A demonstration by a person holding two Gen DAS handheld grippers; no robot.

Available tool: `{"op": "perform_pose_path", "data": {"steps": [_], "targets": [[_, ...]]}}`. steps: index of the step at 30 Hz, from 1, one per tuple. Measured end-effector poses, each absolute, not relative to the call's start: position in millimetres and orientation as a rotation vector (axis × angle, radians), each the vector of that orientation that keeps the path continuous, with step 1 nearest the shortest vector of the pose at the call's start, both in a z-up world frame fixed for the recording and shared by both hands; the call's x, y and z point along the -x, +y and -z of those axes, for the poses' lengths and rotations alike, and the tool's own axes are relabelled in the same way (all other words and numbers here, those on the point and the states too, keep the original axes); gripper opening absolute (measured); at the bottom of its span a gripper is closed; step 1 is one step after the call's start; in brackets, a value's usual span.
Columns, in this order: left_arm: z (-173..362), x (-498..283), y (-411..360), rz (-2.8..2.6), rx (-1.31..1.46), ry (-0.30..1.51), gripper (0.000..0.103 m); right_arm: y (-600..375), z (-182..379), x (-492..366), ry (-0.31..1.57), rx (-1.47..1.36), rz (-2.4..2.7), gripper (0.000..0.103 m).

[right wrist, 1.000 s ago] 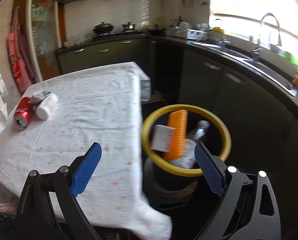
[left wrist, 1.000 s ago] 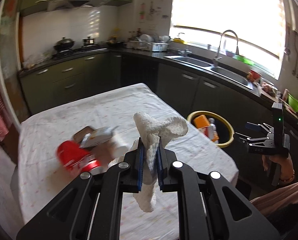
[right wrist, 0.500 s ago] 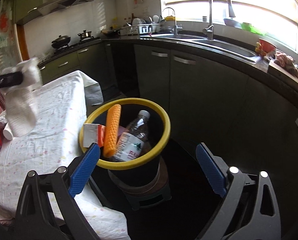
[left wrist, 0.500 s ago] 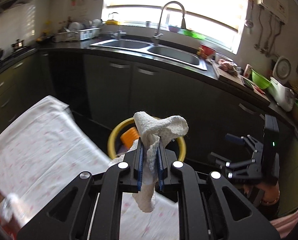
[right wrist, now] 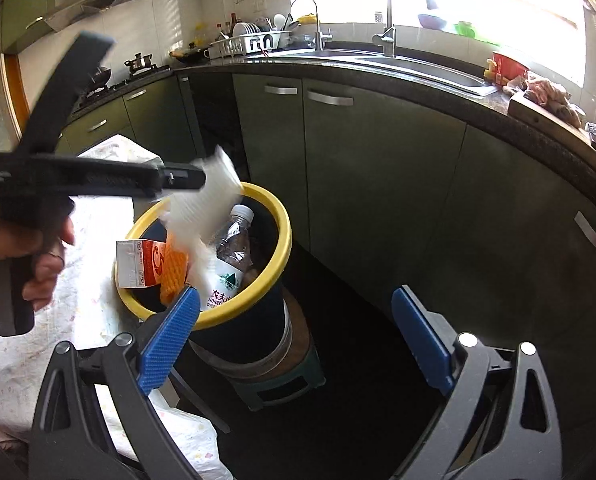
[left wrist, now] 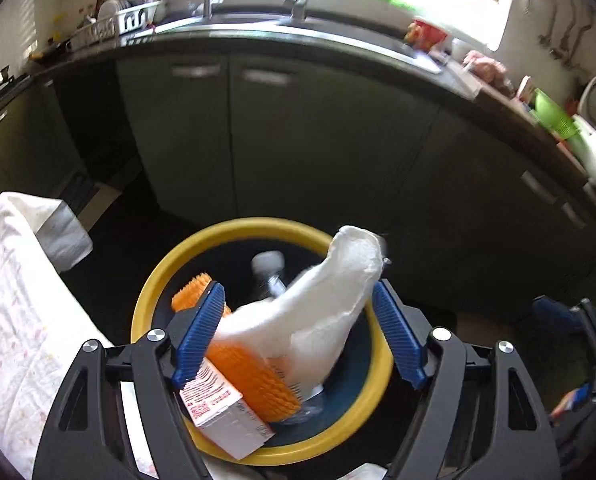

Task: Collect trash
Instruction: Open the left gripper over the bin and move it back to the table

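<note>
My left gripper (left wrist: 298, 334) is open right above the yellow-rimmed bin (left wrist: 254, 227). A crumpled white paper towel (left wrist: 318, 312) hangs loose between its spread blue pads, blurred, over the bin's mouth. In the right wrist view the towel (right wrist: 202, 208) sits at the tip of the left gripper (right wrist: 178, 176) above the bin (right wrist: 276, 248). The bin holds an orange brush (left wrist: 254, 376), a red-and-white carton (left wrist: 222, 412) and a plastic bottle (right wrist: 230, 256). My right gripper (right wrist: 294, 334) is open and empty, right of the bin.
The bin stands on a small stool (right wrist: 274, 384) beside the table with a white flowered cloth (left wrist: 14, 320). Dark green cabinets (right wrist: 378, 168) and a counter with a sink (right wrist: 398, 60) run behind. The floor (right wrist: 358, 400) right of the bin is dark.
My left gripper has swung from the table to over the bin and opened, letting go of the paper towel. My right gripper stayed open and moved closer to the bin.
</note>
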State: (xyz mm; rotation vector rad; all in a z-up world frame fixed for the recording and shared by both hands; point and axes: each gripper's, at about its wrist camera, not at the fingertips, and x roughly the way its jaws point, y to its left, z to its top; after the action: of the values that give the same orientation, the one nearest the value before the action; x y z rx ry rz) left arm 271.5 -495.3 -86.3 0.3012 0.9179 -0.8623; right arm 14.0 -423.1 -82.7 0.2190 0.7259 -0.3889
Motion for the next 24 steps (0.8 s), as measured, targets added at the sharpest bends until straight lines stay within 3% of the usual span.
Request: {"op": "perform_pose_path", "data": {"steps": [7, 13, 18, 24], "targets": [[52, -263, -457, 0.830, -0.219, 0.838, 0.083, -412, 83, -21, 0.726, -0.211, 0.365, 0.092], [-8, -225, -380, 0.764, -0.126, 0.672, 0.098, -400, 78, -21, 0.718, -0.199, 0.338, 0.092], [-34, -179, -278, 0.600, -0.078, 0.572, 0.098, -381, 71, -27, 0.699, -0.186, 0.271, 0.092], [-26, -132, -150, 0.336, -0.027, 0.594, 0.098, -320, 67, -58, 0.703, -0.115, 0.090, 0.093]]}}
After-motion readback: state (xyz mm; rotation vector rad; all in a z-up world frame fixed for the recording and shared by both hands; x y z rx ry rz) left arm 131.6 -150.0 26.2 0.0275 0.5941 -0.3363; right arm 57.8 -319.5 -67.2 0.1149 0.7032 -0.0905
